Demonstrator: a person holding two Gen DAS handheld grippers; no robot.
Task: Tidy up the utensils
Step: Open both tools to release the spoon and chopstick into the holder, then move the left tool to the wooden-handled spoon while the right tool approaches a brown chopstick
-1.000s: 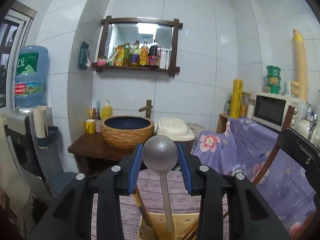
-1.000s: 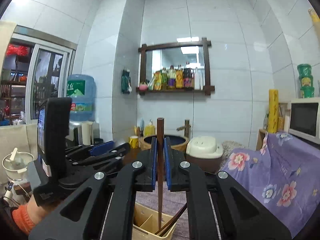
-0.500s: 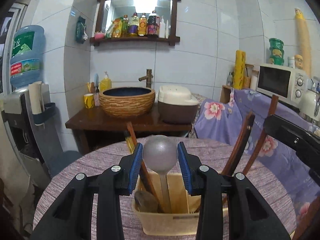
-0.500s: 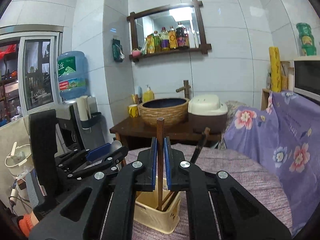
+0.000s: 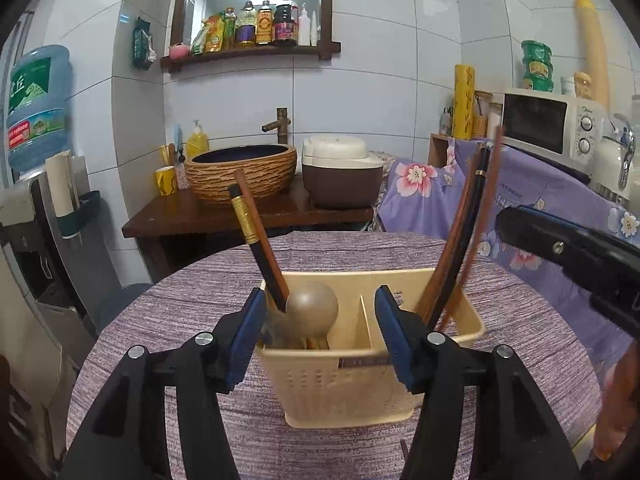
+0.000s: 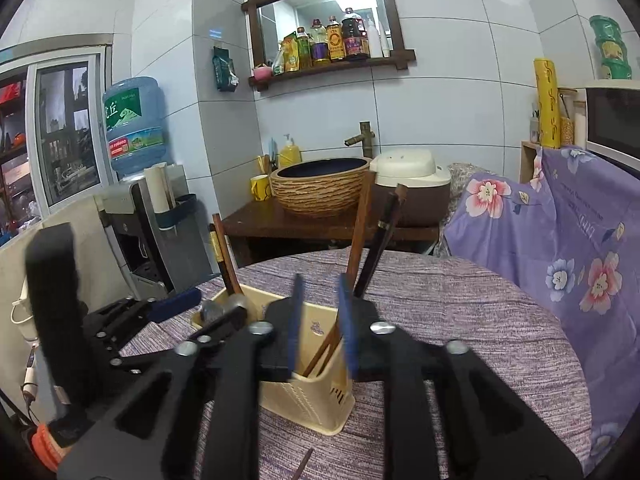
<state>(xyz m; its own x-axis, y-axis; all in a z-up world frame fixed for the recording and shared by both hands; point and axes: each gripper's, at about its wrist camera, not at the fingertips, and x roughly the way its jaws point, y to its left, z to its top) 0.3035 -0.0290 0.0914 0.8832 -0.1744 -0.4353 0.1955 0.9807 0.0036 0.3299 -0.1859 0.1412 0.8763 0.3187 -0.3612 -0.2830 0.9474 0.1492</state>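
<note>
A cream two-compartment utensil holder (image 5: 348, 376) stands on the purple-clothed round table (image 5: 180, 304). My left gripper (image 5: 320, 332) hovers just over its near rim, jaws opening. The grey metal spoon (image 5: 312, 308) stands free between the pads in the left compartment, beside dark chopsticks (image 5: 256, 240). More chopsticks (image 5: 460, 240) lean out of the right compartment. My right gripper (image 6: 321, 320) is over the holder (image 6: 316, 400) too, jaws opening. A brown chopstick (image 6: 360, 232) rests in the holder, apart from the left pad and leaning by the right finger. The left gripper (image 6: 192, 312) appears beside it.
A loose chopstick tip (image 6: 304, 464) lies on the cloth in front of the holder. Behind the table are a wooden stand with a woven basin (image 5: 240, 176) and rice cooker (image 5: 340, 172), a water dispenser (image 6: 132, 128) at left, floral cloth (image 6: 560, 248) and microwave (image 5: 548, 124) at right.
Both grippers sank toward the holder. The left jaws spread off the spoon bowl, which now stands in the holder. The right jaws spread off the brown chopstick, which now leans in the holder.
</note>
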